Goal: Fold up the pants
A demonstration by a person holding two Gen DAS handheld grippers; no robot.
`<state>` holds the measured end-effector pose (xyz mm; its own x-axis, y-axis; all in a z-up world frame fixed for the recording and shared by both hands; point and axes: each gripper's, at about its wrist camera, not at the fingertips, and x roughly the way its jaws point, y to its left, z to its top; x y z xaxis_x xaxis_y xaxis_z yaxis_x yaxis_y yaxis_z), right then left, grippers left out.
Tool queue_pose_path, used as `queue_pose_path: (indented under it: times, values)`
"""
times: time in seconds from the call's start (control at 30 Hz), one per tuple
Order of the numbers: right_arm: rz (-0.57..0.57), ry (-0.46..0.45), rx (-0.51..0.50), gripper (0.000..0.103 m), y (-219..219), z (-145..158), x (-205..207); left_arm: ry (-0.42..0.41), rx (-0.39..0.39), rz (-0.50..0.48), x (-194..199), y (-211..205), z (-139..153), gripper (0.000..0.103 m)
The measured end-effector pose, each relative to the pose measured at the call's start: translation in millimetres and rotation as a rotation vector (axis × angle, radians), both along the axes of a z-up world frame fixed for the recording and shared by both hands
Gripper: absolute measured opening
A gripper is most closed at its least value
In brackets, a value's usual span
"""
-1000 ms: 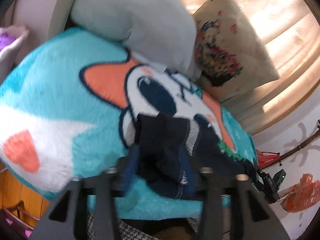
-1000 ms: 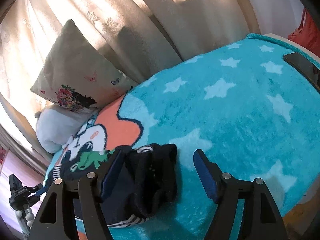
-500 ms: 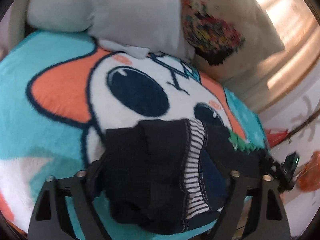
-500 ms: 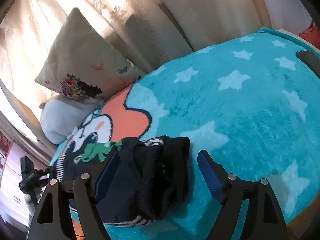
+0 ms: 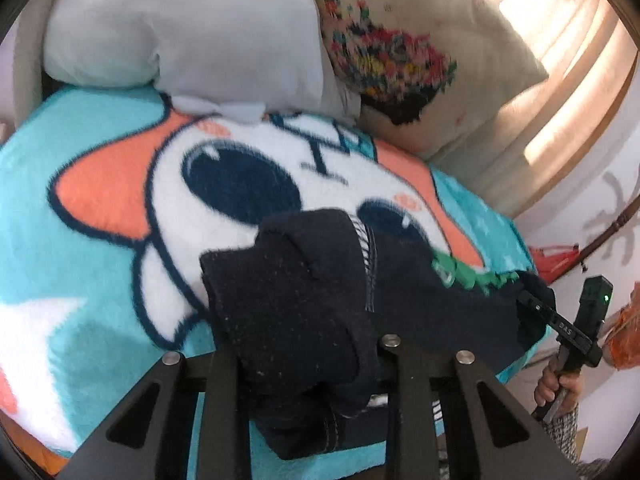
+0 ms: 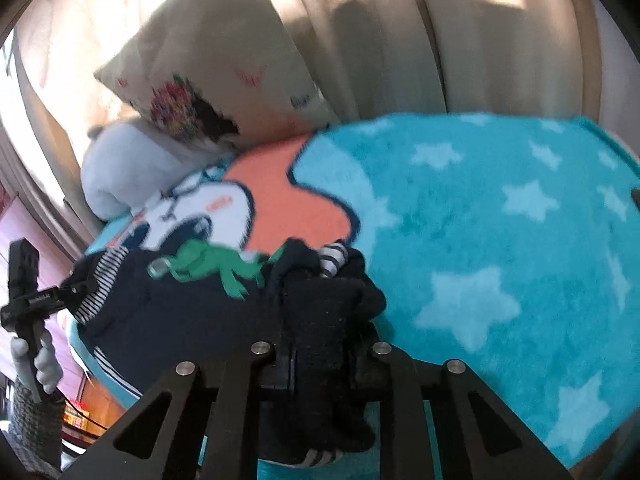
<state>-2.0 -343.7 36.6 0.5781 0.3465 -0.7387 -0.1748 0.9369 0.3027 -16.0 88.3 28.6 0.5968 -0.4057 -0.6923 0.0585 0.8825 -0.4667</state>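
Dark navy pants (image 5: pixel 304 292) with a striped lining and a green frog patch (image 6: pixel 208 264) lie bunched near the front edge of a turquoise cartoon blanket (image 5: pixel 80 240). My left gripper (image 5: pixel 308 364) is shut on one bunched end of the pants. My right gripper (image 6: pixel 320 352) is shut on the other bunched end (image 6: pixel 320 320). The fingertips of both are buried in the cloth. Each gripper shows in the other's view: the right one (image 5: pixel 576 328), the left one (image 6: pixel 28 300).
A grey pillow (image 5: pixel 192 28) and a cream flowered cushion (image 5: pixel 408 48) lean at the head of the bed against beige curtains (image 6: pixel 440 32). The starred blanket (image 6: pixel 500 240) stretches to the right. Red and orange items (image 5: pixel 560 260) lie on the floor beside the bed.
Both grippers have closed from wide open onto the pants' ends. Both have moved in closer to the cloth, which now bunches up between the fingers.
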Motion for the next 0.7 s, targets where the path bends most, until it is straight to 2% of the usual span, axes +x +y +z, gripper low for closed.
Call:
queue_pose_path:
  times: [0.27,0.37,0.47,0.57,0.6,0.67,0.7]
  values:
    - [-0.007,-0.146,-0.021,0.018,2,51,26,-0.074,-0.005,0.009,25,-5,36,0.025]
    - [-0.023,-0.175,-0.034,0.018,0,60,34,-0.067,-0.009,0.009,30,-10,38,0.025]
    - [-0.046,-0.134,-0.042,0.018,-9,45,39,-0.008,0.023,0.016,34,-16,21,0.025]
    - [-0.069,-0.043,-0.034,0.018,-23,12,47,0.105,0.016,0.029,37,-16,-12,0.026]
    - [-0.087,-0.005,-0.028,0.021,-28,-1,49,0.128,-0.012,0.031,35,-14,-21,0.026]
    - [-0.126,0.035,-0.021,0.028,-37,-17,51,0.107,-0.051,0.034,26,-10,-24,0.028]
    - [-0.148,0.045,-0.012,0.037,-43,-22,49,0.105,-0.056,0.034,22,-8,-23,0.029]
